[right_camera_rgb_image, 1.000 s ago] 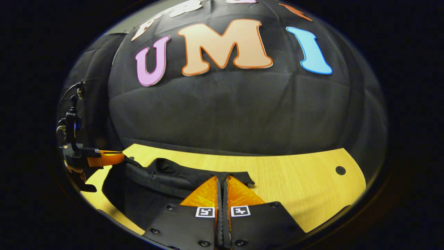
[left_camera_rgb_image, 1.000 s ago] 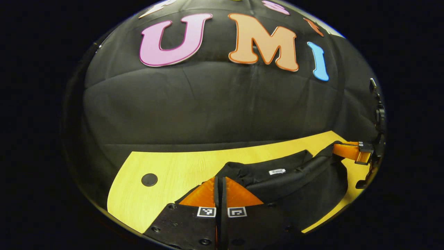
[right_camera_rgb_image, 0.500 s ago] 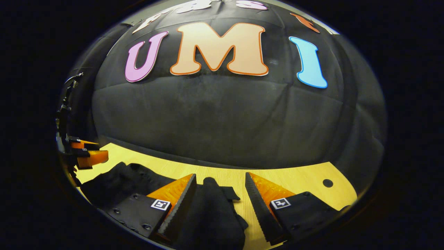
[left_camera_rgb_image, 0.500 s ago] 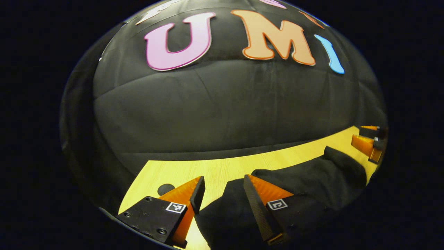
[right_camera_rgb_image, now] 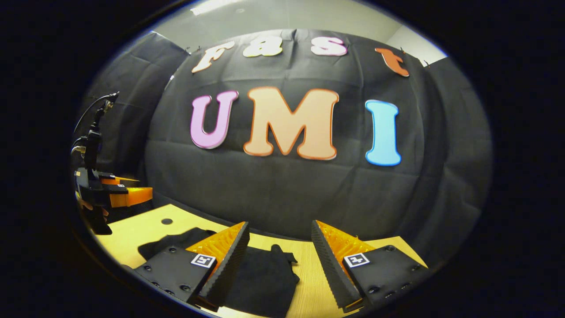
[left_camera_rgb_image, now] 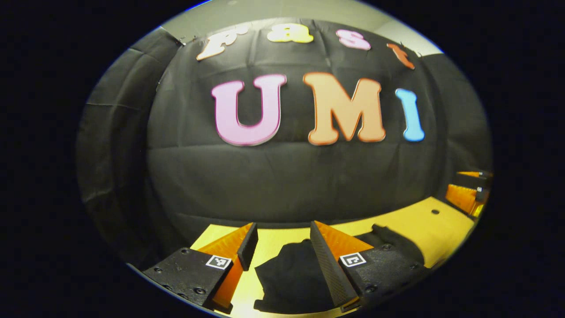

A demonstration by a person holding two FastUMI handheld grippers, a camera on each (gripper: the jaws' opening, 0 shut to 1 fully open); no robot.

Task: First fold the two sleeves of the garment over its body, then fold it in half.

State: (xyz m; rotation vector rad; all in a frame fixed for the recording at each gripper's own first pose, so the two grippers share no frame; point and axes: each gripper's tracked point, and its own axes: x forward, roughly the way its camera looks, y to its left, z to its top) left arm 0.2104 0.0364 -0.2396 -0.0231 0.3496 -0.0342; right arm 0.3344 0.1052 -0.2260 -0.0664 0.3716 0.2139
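The black garment (left_camera_rgb_image: 291, 276) lies folded into a compact pile on the yellow wooden table (left_camera_rgb_image: 423, 229). My left gripper (left_camera_rgb_image: 280, 238) hangs open above the garment's left part, nothing between its orange fingers. In the right gripper view the garment (right_camera_rgb_image: 262, 276) lies below my right gripper (right_camera_rgb_image: 280, 238), which is also open and holds nothing. The right gripper (left_camera_rgb_image: 463, 194) appears at the far right edge of the left gripper view. The left gripper (right_camera_rgb_image: 128, 194) appears at the far left of the right gripper view, raised above the table.
The table (right_camera_rgb_image: 132, 229) has a small dark hole (right_camera_rgb_image: 167, 221) near its left end and another hole (left_camera_rgb_image: 435, 211) near its right end. The black cloth wall stands close behind the table's back edge.
Both grippers went from shut on the garment's edge to open, letting it drop. They have since risen and drawn back, so the garment now lies lower and smaller in both views.
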